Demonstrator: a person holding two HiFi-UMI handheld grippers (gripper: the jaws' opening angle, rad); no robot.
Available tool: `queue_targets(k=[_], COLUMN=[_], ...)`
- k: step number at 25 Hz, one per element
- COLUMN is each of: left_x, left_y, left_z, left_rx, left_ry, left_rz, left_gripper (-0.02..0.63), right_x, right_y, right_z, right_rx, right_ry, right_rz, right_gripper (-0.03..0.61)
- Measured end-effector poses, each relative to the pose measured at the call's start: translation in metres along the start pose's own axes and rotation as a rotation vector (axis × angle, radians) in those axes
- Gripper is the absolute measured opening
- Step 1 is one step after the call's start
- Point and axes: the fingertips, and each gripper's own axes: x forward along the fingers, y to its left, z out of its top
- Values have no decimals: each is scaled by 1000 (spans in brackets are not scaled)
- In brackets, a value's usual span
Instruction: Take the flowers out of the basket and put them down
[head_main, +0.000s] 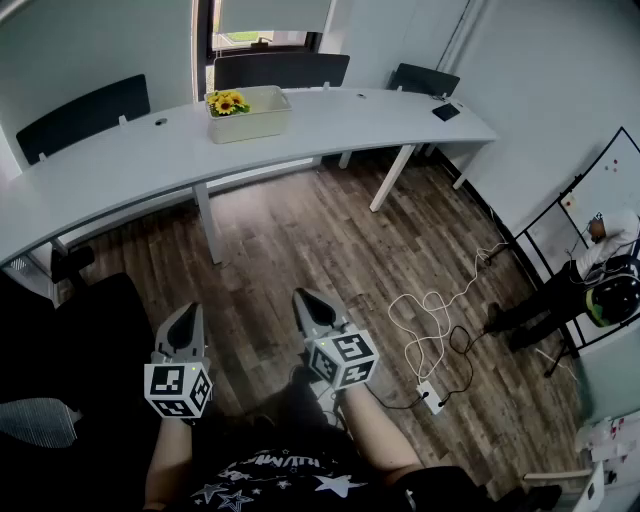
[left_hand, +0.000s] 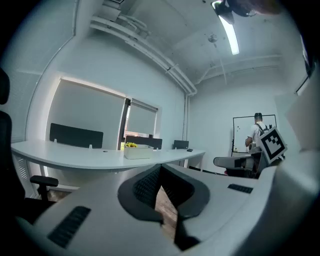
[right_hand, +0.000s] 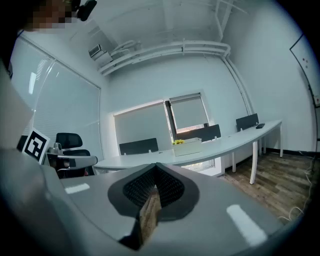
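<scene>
Wood floor (head_main: 330, 240): under the left gripper (head_main: 190, 312) and right gripper (head_main: 306, 298)
Long curved white desk (head_main: 120, 165): well ahead of both grippers
Dark chairs (head_main: 280, 70): beyond the desk
Person (head_main: 570, 285): far to the right of the right gripper
White basket (head_main: 250, 122): on the desk, well apart from both grippers
Left gripper: jaws closed, nothing between them
Right gripper: jaws closed, nothing between them
Yellow flowers (head_main: 228, 102): in the basket's left end
White cable (head_main: 430, 320): on the floor, right of the right gripper
</scene>
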Motion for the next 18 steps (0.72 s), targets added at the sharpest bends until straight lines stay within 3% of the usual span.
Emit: queue_targets(k=[18], left_x=[17], left_y=[17], left_z=[12], left_rx=[-7], left_ry=[-33], left_rz=[-16], left_gripper=[8], right_x=[30], right_y=[-4], right_z=[-4], right_rx=[19], right_ry=[25], right_rz=[9], right_gripper=[2])
